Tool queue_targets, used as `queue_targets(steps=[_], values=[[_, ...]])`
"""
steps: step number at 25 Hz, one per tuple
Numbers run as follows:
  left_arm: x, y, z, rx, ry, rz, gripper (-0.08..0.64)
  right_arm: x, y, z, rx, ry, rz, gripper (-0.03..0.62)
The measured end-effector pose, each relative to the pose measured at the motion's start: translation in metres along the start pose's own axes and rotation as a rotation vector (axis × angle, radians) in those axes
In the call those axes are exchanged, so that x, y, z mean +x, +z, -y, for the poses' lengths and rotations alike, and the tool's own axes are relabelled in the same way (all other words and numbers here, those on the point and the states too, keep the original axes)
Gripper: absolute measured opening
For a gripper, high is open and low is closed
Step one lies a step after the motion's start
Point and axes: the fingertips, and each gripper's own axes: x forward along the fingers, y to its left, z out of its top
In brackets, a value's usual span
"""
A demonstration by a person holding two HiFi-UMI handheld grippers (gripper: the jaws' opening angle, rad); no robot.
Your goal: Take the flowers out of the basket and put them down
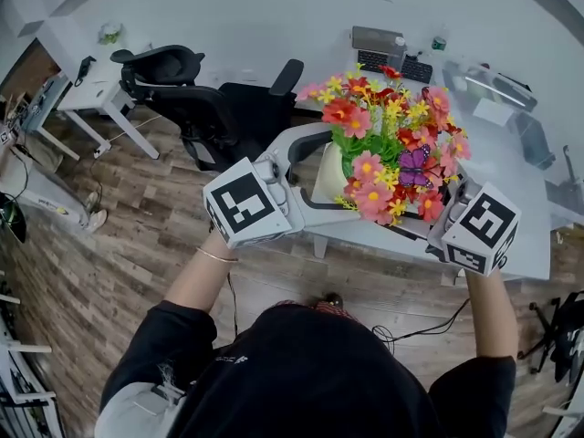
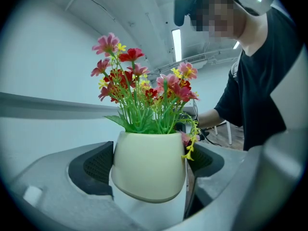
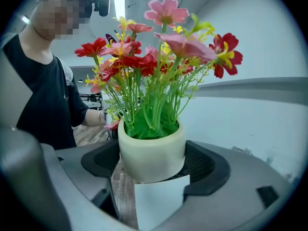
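Note:
A cream pot [image 1: 330,173] full of red, pink and yellow artificial flowers [image 1: 392,144] with a purple butterfly hangs over the near edge of a white table [image 1: 522,199]. My left gripper [image 1: 315,167] clasps the pot from the left; its jaws press the pot's sides [image 2: 149,165]. My right gripper [image 1: 429,217] comes in from the right, its jaws mostly hidden under the blooms in the head view. In the right gripper view the pot [image 3: 151,155] sits squeezed between the black pads [image 3: 204,165]. No basket shows in any view.
Two black office chairs [image 1: 214,99] stand left of the table on the wooden floor. A keyboard [image 1: 394,63] and grey items [image 1: 497,85] lie at the table's far side. A cable [image 1: 429,327] runs over the floor by my feet.

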Motion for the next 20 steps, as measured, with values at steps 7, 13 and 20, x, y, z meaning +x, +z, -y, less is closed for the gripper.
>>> queue_targets(steps=[7,13,20], values=[[0.017,-0.002,0.004,0.006,-0.02,0.009,0.481,-0.014,-0.01,0.007,0.002,-0.019,-0.009,0.428],[0.025,-0.005,0.003,0.005,-0.071,0.011,0.481,-0.017,-0.015,0.011,0.021,-0.069,-0.02,0.428],[0.033,-0.007,-0.002,-0.008,-0.142,0.023,0.481,-0.019,-0.018,0.019,0.045,-0.139,-0.03,0.428]])
